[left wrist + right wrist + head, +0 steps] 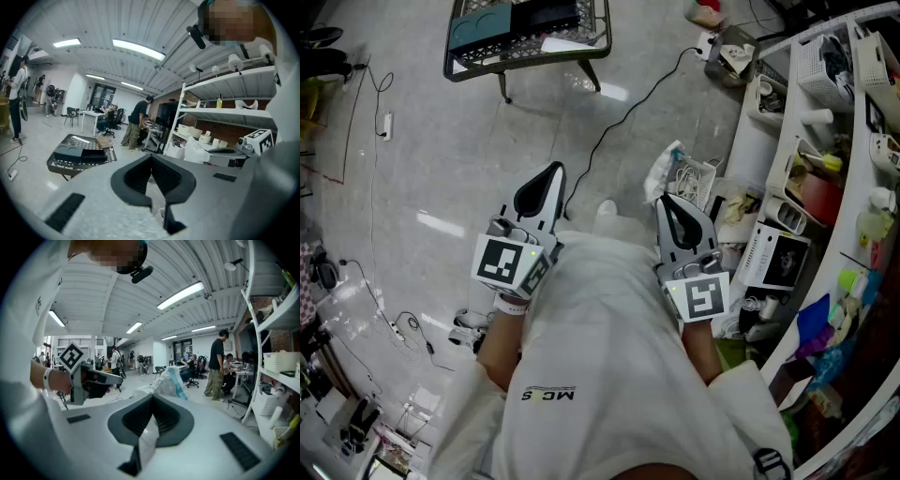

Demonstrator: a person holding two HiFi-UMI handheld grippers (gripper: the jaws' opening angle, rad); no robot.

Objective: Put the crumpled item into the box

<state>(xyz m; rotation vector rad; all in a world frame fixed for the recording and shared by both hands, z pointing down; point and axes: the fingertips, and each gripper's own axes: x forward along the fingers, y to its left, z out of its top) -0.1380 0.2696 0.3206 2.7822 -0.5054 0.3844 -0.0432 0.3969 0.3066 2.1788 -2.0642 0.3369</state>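
Note:
I hold both grippers close to my torso, pointing forward over the floor. The left gripper (pixel 551 171) (pixel 151 157) has its jaws closed tip to tip with nothing held. The right gripper (pixel 666 200) (pixel 152 397) is likewise shut and empty. A crumpled white plastic bag with a blue stripe (pixel 664 169) (pixel 168 379) lies on the floor just ahead of the right gripper's tip, apart from it. A dark box (pixel 492 23) (pixel 75 152) rests on a low wire rack table (pixel 581 45) several steps ahead of the left gripper.
White shelving (pixel 825 159) full of clutter runs along the right. A white wire basket (pixel 698 178) sits beside the bag. A black cable (pixel 623 117) crosses the floor ahead. Several people (pixel 138 122) stand at desks further off.

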